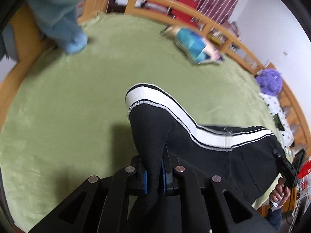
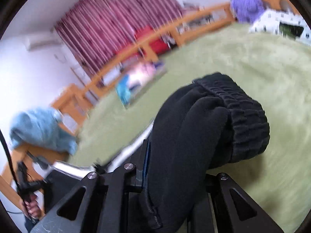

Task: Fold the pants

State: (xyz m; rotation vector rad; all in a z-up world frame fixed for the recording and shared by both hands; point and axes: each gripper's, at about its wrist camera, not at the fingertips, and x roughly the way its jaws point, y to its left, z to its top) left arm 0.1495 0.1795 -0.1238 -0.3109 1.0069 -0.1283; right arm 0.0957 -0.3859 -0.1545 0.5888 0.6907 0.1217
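Observation:
Black pants [image 1: 213, 155] with a white side stripe [image 1: 175, 106] lie stretched over the green blanket. My left gripper [image 1: 154, 176] is shut on a bunched black fold of the pants, blue pads on both sides of the cloth. My right gripper [image 2: 167, 167] is shut on the pants [image 2: 194, 136] near the ribbed elastic waistband [image 2: 245, 114], which bulges over the fingers and hides the right one. The right gripper also shows at the far right of the left wrist view [image 1: 285, 165], held in a hand.
The green blanket [image 1: 77, 116] covers a bed with a wooden frame [image 1: 223, 29]. A blue fuzzy cloth [image 1: 64, 23] lies at the far left, a colourful pillow [image 1: 196, 46] at the back and a purple fluffy thing [image 1: 269, 81] at the right edge.

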